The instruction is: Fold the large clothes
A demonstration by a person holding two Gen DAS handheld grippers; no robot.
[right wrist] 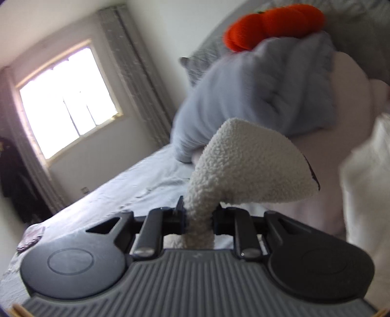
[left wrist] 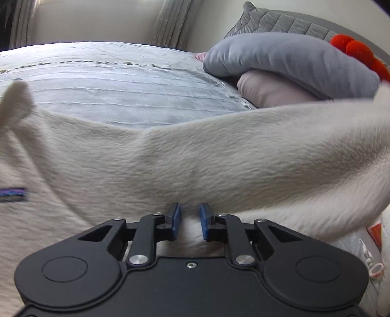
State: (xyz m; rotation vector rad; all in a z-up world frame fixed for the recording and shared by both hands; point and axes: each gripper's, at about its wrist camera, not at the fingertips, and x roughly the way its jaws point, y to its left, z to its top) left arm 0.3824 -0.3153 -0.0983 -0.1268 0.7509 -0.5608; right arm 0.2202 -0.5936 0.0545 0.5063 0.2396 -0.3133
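A large cream fleece garment stretches across the left wrist view, lifted over the bed, with a small purple label at the left. My left gripper is shut on a fold of this fleece between its blue pads. In the right wrist view my right gripper is shut on a bunched corner of the same fleece, which stands up above the fingers and hides the pads.
A pale blue quilted bedspread covers the bed. A grey pillow lies on a pink one at the head, with a red-orange plush and a grey quilted cushion. A window and curtains stand beyond.
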